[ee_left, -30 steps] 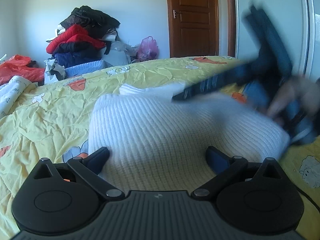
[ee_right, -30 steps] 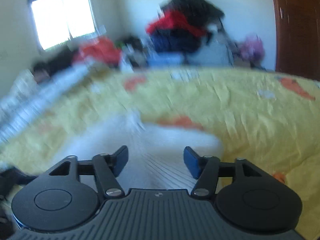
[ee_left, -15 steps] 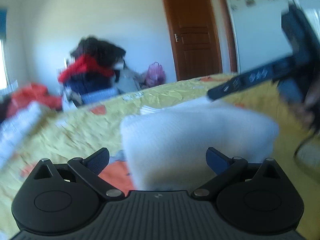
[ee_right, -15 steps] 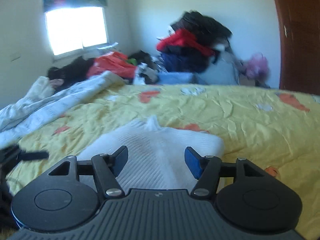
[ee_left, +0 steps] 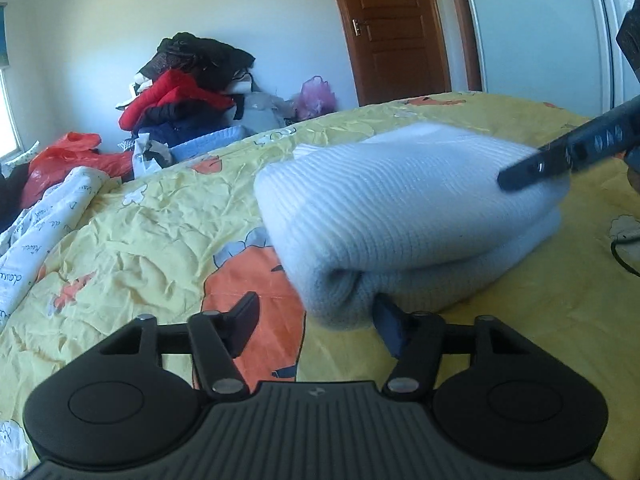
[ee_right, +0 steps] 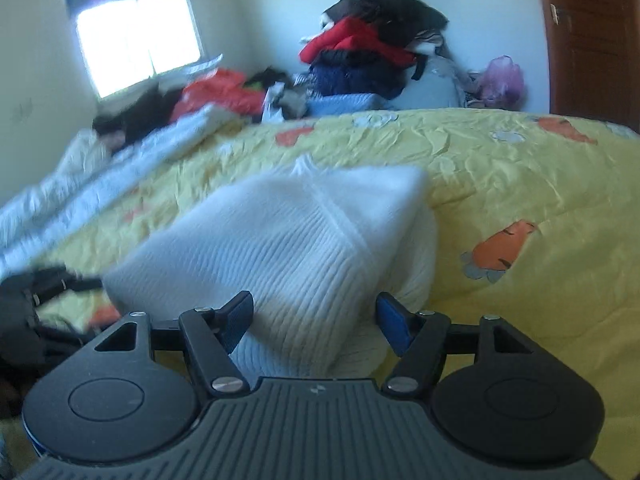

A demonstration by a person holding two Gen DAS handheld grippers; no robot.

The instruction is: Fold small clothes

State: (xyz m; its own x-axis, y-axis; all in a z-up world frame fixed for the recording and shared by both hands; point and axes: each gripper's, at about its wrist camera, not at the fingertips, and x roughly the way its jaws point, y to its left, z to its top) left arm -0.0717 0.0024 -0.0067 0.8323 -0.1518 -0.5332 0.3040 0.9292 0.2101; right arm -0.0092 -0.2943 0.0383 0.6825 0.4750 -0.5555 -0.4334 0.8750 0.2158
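Note:
A white ribbed knit garment [ee_left: 404, 208] lies folded in a thick bundle on the yellow patterned bedspread [ee_left: 140, 232]. My left gripper [ee_left: 316, 320] is open, its jaws wide apart just in front of the bundle's near left corner. My right gripper [ee_right: 316, 316] is open, and the garment [ee_right: 304, 248] lies between and beyond its fingers. One finger of the right gripper [ee_left: 568, 152] shows in the left wrist view, over the bundle's right end. The left gripper shows blurred in the right wrist view [ee_right: 44, 284], at the left.
A pile of red, black and dark blue clothes [ee_left: 188, 84] stands beyond the bed's far edge, with an orange bag [ee_left: 72, 156] and a white printed quilt [ee_left: 44, 224] at the left. A brown door [ee_left: 396, 28] and a white wardrobe [ee_left: 540, 32] stand behind.
The left gripper has pulled back and to the left, so the bundle now sits to the right of its jaws. The right gripper has moved closer to the garment. Both stay open.

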